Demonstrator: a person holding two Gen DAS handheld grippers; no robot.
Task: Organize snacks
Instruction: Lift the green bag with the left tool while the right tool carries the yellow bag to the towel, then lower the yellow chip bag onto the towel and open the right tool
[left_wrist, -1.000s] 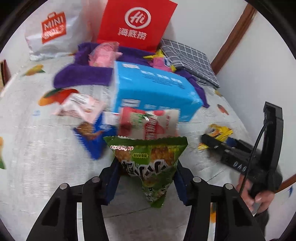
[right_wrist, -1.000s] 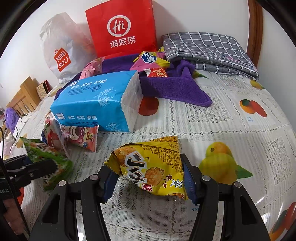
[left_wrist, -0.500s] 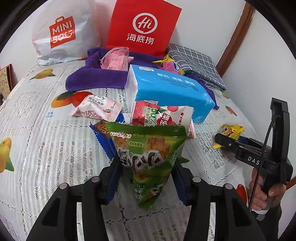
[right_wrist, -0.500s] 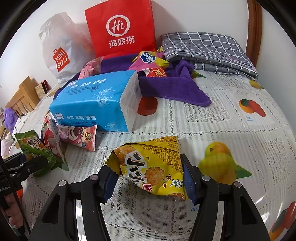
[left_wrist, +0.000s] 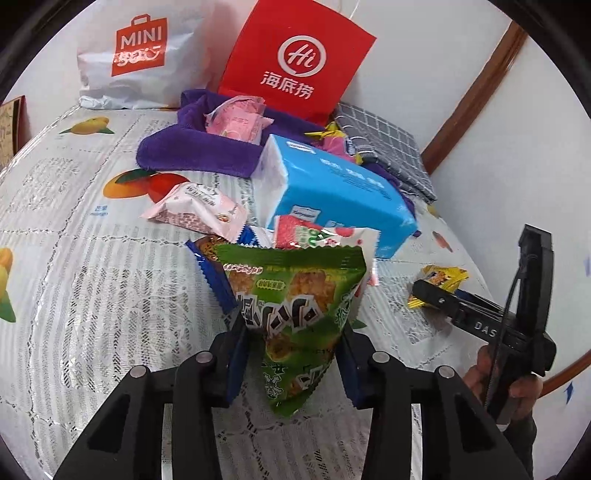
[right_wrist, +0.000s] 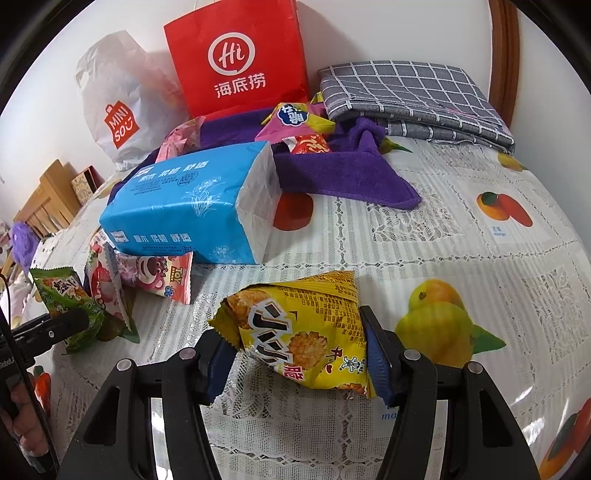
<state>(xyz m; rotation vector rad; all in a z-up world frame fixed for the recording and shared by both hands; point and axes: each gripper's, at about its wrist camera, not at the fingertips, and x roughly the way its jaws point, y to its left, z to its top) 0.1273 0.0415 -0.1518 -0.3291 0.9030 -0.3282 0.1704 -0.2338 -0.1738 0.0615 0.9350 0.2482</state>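
Observation:
My left gripper (left_wrist: 291, 343) is shut on a green snack bag (left_wrist: 295, 310), held upright just above the tablecloth beside a pile of small packets (left_wrist: 325, 236). In the right wrist view the green bag (right_wrist: 66, 306) is at the far left. My right gripper (right_wrist: 295, 350) is shut on a yellow snack bag (right_wrist: 306, 332) resting on the tablecloth; that bag also shows in the left wrist view (left_wrist: 439, 277). A pink packet (left_wrist: 195, 214) lies to the left of the pile. More snacks (right_wrist: 295, 118) lie on a purple towel (right_wrist: 332, 173).
A blue tissue pack (right_wrist: 192, 206) lies mid-table behind the packets. A red paper bag (right_wrist: 240, 59) and a white MINISO bag (right_wrist: 118, 110) stand against the wall. A folded grey checked cloth (right_wrist: 413, 96) lies at the back right. A fruit-print tablecloth (right_wrist: 443, 240) covers the table.
My left gripper has carried the green bag forward and down, closer to the pile of packets by the tissue pack. My right gripper and the yellow bag have stayed in place.

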